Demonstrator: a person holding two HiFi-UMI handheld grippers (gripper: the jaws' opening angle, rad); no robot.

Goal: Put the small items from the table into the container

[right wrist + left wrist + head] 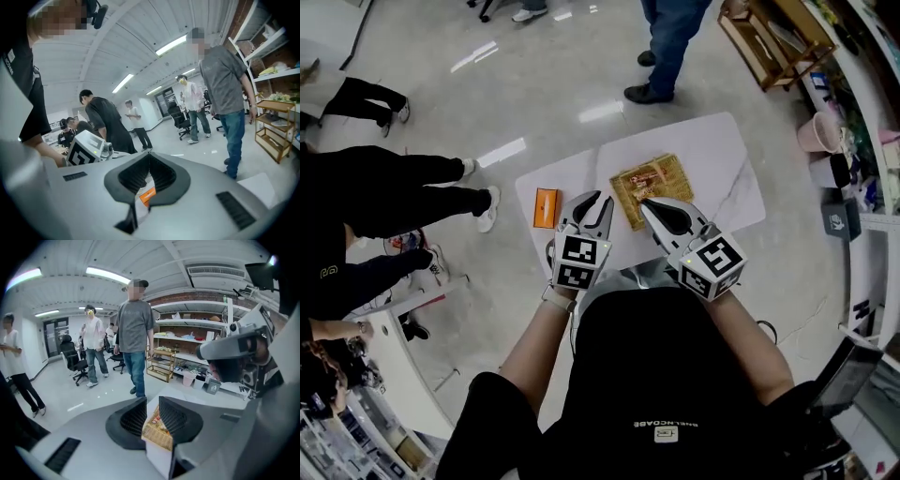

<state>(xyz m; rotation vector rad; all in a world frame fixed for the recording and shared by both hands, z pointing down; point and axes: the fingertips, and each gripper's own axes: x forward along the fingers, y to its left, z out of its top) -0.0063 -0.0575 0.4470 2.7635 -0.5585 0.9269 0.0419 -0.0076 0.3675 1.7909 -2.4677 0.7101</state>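
I log my left gripper (598,202) released, jaws slightly apart, empty; my right gripper (647,204) clenched, empty. White table (727,173): wicker basket (664,167) centre, orange packet (547,208) left.

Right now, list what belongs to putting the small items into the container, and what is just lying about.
For the job: orange packet, woven basket with items in it, white table, left tongs open, right tongs shut.
Lying about: wooden rack, pink bucket, office chair.
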